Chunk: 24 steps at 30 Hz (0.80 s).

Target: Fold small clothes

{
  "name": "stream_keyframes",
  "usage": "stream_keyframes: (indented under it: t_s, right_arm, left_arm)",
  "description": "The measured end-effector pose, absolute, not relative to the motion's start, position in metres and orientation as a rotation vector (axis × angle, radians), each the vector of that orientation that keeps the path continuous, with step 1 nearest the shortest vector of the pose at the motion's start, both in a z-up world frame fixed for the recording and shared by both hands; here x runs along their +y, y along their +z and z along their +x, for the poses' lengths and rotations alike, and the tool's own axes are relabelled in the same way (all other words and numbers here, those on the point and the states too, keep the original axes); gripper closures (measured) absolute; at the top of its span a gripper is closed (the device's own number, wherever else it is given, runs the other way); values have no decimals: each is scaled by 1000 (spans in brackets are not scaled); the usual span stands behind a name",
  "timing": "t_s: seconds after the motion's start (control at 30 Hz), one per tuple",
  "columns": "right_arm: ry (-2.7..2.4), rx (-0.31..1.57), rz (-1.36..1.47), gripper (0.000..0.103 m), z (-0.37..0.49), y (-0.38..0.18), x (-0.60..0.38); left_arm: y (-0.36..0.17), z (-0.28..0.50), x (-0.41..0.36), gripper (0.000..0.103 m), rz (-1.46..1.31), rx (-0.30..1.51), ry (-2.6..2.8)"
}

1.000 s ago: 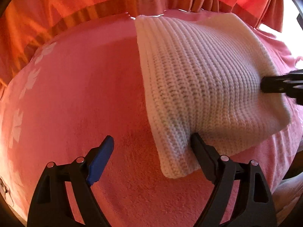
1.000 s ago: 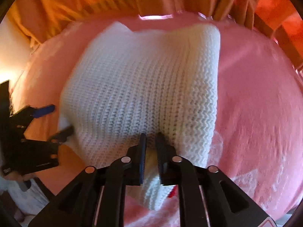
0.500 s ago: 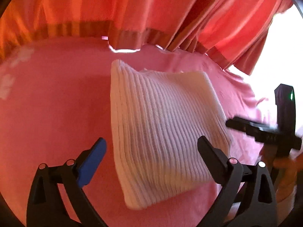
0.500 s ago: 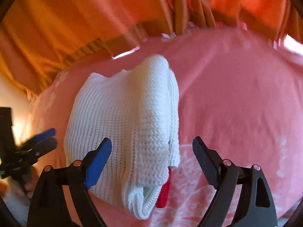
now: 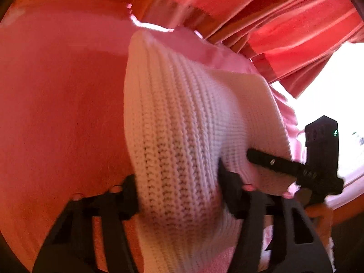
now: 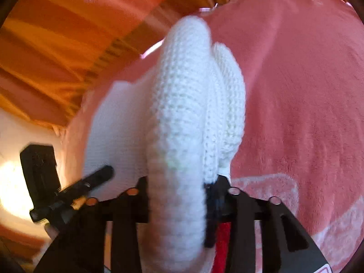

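A folded white knit garment (image 5: 182, 118) lies on the pink blanket (image 5: 59, 104). My left gripper (image 5: 179, 193) has its fingers pressed on both sides of the garment's near-left folded edge. In the right wrist view my right gripper (image 6: 177, 193) is shut on the thick folded edge of the same white knit garment (image 6: 182, 113), with a red tag (image 6: 221, 245) below it. Each gripper shows in the other's view, the right gripper (image 5: 273, 161) at the right, the left gripper (image 6: 95, 177) at the left.
Orange-red striped curtains (image 5: 261, 11) hang behind the bed, also in the right wrist view (image 6: 68, 34). A bright window (image 5: 336, 91) lies at the right. The pink blanket (image 6: 307, 91) has a pale pattern (image 6: 273, 182) near my right gripper.
Both grippers were open and back from the garment half a second ago. Both have moved in and closed on its near edges, and the garment bulges up between them.
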State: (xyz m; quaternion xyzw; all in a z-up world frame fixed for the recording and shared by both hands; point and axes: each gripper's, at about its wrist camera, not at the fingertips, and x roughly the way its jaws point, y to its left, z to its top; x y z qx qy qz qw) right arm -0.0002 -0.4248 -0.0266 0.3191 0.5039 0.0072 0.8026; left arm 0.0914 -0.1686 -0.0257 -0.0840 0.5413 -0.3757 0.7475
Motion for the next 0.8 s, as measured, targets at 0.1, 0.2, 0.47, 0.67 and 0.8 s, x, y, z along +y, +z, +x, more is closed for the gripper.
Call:
stream_keyframes:
  t_s: [0.1, 0.2, 0.47, 0.67, 0.8]
  right_arm:
    - [6, 994, 601, 75, 2, 14, -407]
    - [45, 870, 527, 75, 1, 70, -378]
    - [229, 610, 475, 73, 6, 161, -294]
    - [224, 829, 425, 57, 73, 83, -235]
    - [172, 852, 377, 68, 77, 69, -220]
  left_arm:
    - [1, 91, -164, 61, -196, 1154, -836]
    - [52, 86, -149, 61, -176, 1055, -861]
    - [165, 76, -42, 55, -197, 788, -847]
    - [105, 108, 34, 24, -113, 802, -554]
    - [58, 126, 82, 28, -191, 911, -338]
